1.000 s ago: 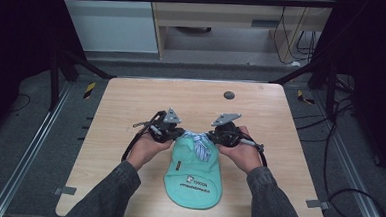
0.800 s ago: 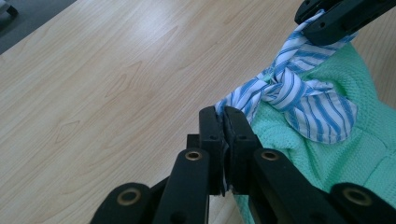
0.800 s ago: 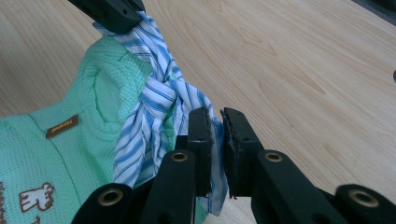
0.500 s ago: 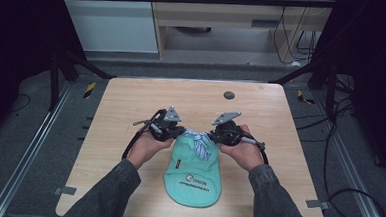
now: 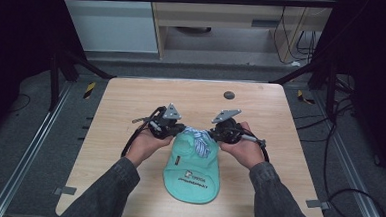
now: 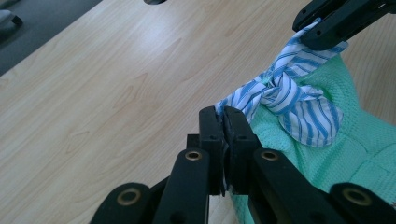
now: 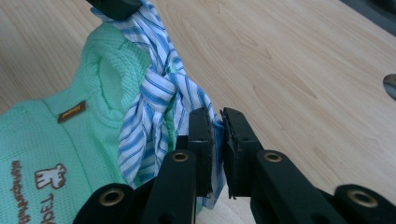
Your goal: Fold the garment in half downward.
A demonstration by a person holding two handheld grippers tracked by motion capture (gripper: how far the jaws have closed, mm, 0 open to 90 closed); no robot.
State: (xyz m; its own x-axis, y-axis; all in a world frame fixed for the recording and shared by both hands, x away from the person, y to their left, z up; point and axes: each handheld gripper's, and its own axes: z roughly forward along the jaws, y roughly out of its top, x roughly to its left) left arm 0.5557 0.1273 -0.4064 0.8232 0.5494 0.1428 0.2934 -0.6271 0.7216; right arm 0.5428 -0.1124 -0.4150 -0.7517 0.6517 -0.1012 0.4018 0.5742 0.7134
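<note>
On the light wooden table, a mint-green knitted garment lies lengthwise toward the person, while the left gripper and right gripper, jaws clamped, each pinch one end of its blue-and-white striped knotted cloth tie stretched between them.

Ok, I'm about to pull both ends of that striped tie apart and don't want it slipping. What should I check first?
1. Left tool shut on the striped tie: ok.
2. Right tool shut on the tie's other end: ok, though its jaws stand slightly apart around the cloth.
3. Knot between the two tools: present, still tied.
4. Green garment flat on the table: ok.
5. Green fabric caught in either tool: cannot tell.
6. Small dark disc out of the way: ok.
</note>
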